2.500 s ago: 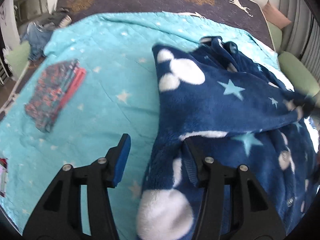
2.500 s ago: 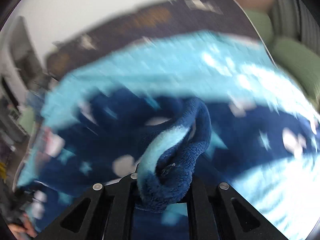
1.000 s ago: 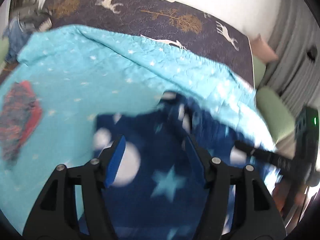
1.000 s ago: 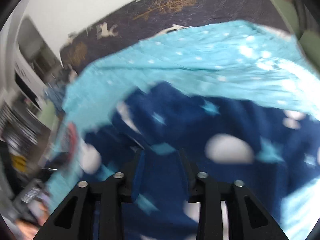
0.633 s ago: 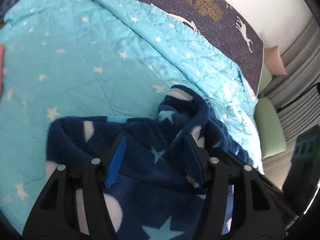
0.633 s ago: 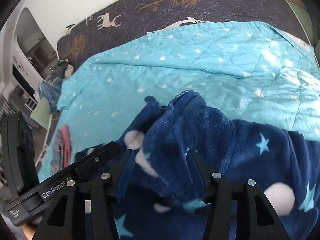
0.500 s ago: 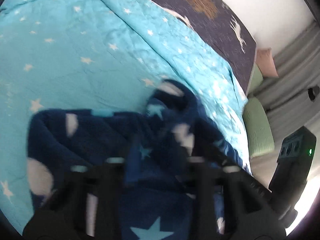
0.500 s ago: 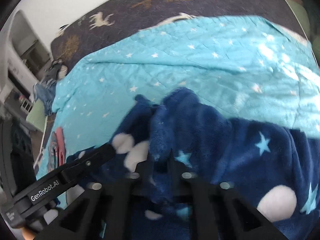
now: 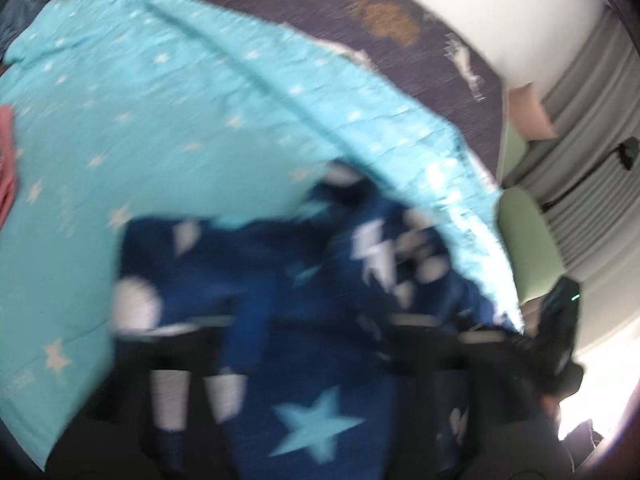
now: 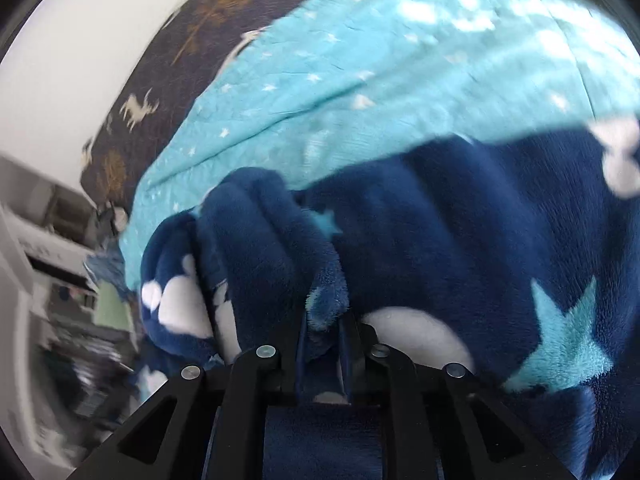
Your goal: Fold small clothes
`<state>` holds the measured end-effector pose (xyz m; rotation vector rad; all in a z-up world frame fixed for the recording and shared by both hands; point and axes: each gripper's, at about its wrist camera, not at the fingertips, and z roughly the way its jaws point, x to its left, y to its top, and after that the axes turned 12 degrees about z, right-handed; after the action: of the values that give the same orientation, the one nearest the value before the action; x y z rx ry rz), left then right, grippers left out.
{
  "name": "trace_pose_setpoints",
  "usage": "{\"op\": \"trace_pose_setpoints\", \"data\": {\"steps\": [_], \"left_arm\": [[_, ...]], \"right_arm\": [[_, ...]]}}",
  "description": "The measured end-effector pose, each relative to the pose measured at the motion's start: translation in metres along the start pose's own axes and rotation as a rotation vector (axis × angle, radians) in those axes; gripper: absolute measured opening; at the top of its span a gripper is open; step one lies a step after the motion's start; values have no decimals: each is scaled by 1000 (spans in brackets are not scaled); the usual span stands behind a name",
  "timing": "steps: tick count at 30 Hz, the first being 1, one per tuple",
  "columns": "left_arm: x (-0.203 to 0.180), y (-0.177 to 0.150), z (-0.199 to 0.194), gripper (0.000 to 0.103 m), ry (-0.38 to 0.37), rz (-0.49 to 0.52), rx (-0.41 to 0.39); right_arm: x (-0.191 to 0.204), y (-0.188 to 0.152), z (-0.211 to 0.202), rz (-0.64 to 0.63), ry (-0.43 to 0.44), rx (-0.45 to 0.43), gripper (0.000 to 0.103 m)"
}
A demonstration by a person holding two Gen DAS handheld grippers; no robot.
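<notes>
Turquoise star-print quilt (image 9: 168, 128) covers the bed, with a dark deer-patterned spread (image 10: 160, 92) beyond it near the white wall. At the bottom middle of the right wrist view, the right tongs (image 10: 323, 340) are pressed nearly together, pinching a bunched fold of the navy fleece garment (image 10: 460, 248), which lies across the quilt and fills the lower half of both views. In the left wrist view the left tongs (image 9: 312, 344) sit low over the same garment; motion blur smears them, so I cannot tell whether they are spread or gripping cloth.

Folding looks to be underway but far from finished: the fleece is rumpled and heaped, with no neat edges. A pink-red item (image 9: 6, 160), possibly another garment, is cut off at the left edge. Sleeves, collar and the garment's overall outline are hard to make out.
</notes>
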<state>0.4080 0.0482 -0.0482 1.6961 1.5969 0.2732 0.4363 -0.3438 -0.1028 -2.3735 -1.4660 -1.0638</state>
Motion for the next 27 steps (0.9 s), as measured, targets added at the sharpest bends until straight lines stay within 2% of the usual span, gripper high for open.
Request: {"op": "trace_pose_setpoints", "data": {"steps": [1, 3, 5, 6, 7, 10, 12, 14, 16, 19, 22, 24, 25, 27], "left_arm": [[-8, 4, 3, 100, -7, 14, -9], [-21, 12, 18, 99, 36, 66, 7], [-30, 14, 41, 61, 58, 109, 59], [-31, 13, 55, 12, 56, 120, 126], [-27, 10, 63, 13, 51, 108, 178], [-9, 2, 40, 13, 4, 53, 103], [24, -8, 18, 14, -51, -78, 87], [47, -22, 13, 14, -83, -168, 117], [53, -29, 19, 16, -66, -140, 164], [42, -23, 24, 18, -11, -94, 169], [26, -7, 23, 24, 46, -58, 164], [13, 3, 12, 28, 36, -3, 131], [8, 5, 2, 36, 32, 15, 101], [4, 6, -14, 45, 69, 22, 40]], "right_arm": [[5, -2, 0, -19, -11, -2, 15], [14, -5, 1, -47, -40, -11, 15], [15, -7, 3, -57, -50, -21, 15], [13, -7, 4, -52, -46, -21, 15], [11, -6, 5, -46, -40, -18, 15], [3, -5, 6, -27, -13, -15, 14], [0, -6, 3, -41, -12, -22, 14], [0, -7, 4, -62, -7, -31, 14], [0, -10, 7, -63, -11, -44, 15], [4, -15, 6, -86, -34, -67, 16], [9, -16, -2, -111, -54, -68, 22], [12, -16, -18, -132, -78, -102, 24], [13, -15, -25, -144, -86, -126, 24], [14, -16, -48, -179, -97, -195, 24]]}}
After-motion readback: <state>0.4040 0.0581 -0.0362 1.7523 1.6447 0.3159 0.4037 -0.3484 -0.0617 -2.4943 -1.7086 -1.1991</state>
